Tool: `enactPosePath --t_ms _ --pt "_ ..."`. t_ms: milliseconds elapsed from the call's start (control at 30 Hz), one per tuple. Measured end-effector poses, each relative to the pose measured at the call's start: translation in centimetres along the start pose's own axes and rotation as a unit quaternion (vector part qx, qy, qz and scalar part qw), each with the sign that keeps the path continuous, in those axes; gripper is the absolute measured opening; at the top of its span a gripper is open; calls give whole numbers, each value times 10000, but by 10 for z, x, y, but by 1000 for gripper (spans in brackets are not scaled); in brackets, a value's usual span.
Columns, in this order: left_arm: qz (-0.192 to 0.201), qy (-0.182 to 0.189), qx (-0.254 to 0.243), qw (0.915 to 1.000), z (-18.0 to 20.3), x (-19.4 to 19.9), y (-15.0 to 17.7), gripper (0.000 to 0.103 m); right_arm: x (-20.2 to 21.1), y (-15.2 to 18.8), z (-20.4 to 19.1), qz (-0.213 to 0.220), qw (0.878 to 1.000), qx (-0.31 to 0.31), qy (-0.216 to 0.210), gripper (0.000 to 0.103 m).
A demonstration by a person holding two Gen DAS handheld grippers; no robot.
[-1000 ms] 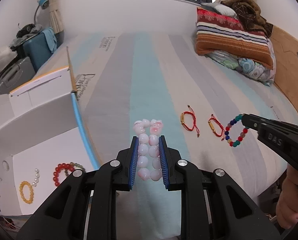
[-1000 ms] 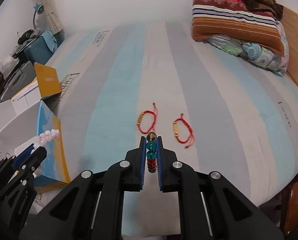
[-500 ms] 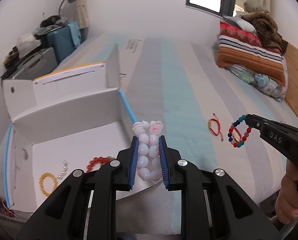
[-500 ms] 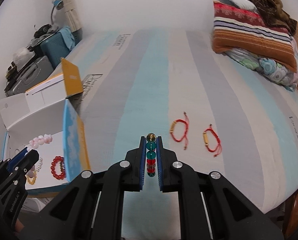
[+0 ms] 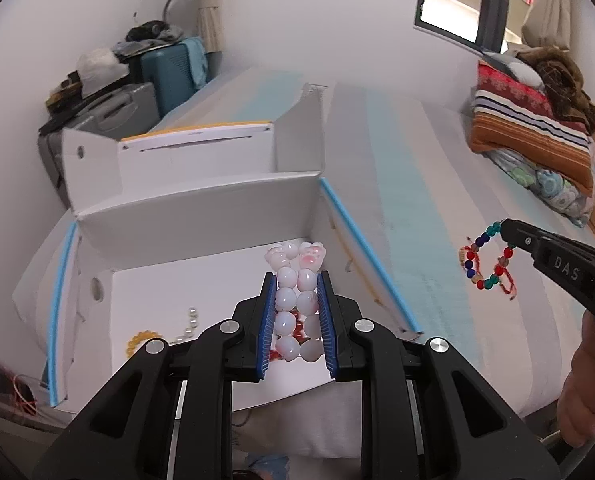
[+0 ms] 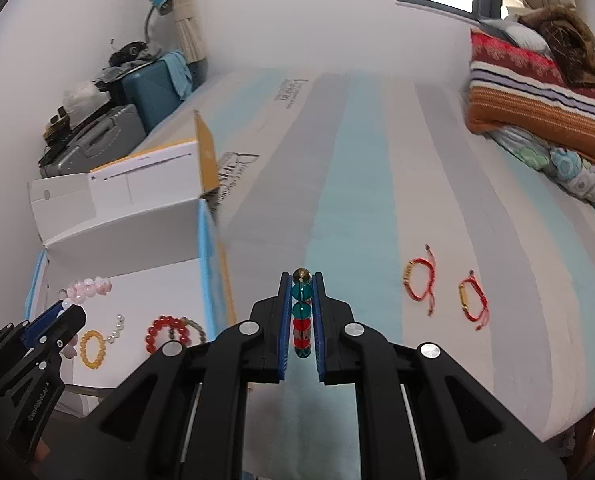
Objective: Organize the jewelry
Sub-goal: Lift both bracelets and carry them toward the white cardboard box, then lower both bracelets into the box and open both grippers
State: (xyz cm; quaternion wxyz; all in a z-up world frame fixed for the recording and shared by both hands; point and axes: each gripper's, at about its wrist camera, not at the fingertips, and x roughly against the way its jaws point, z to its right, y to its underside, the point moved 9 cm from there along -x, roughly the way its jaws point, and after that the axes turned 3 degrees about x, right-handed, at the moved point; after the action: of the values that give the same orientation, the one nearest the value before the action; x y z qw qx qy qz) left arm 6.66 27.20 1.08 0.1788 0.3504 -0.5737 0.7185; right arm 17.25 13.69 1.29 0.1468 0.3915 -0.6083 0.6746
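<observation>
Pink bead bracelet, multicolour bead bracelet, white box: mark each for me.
pink bead bracelet [image 5: 297, 304]: left wrist view, beads between the fingers.
multicolour bead bracelet [image 5: 482, 276]: left wrist view, lower loop.
white box [image 5: 201, 216]: left wrist view, back wall.

1. We read "DAS" on the right gripper [image 5: 507, 229], in the left wrist view.
2. The mattress [image 6: 377, 184] carries printed lettering, too blurred for us to read.

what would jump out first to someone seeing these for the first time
The left gripper pinches a pale pink bead bracelet above the open white cardboard box, where beaded bracelets already lie. The right gripper clamps a multicoloured glass-bead bracelet over the striped mattress, with two red cord bracelets lying to its right.
</observation>
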Motion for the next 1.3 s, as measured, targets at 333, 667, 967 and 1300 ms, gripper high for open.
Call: enactPosePath --t_ms 333,667,967,1300 --pt "55 -306 316 9990 -58 12 7 20 8 -4 -60 259 9984 366 -335 9" --pt "63 -650 606 9960 -110 14 14 20 -2 2 -121 252 9945 780 -647 9" --pt "-170 -791 684 9944 -126 -10 21 20 -35 20 -156 -116 9925 941 -775 9" --pt "-439 -991 748 9913 -138 -39 30 20 -68 38 -167 -593 9902 1019 -748 9"
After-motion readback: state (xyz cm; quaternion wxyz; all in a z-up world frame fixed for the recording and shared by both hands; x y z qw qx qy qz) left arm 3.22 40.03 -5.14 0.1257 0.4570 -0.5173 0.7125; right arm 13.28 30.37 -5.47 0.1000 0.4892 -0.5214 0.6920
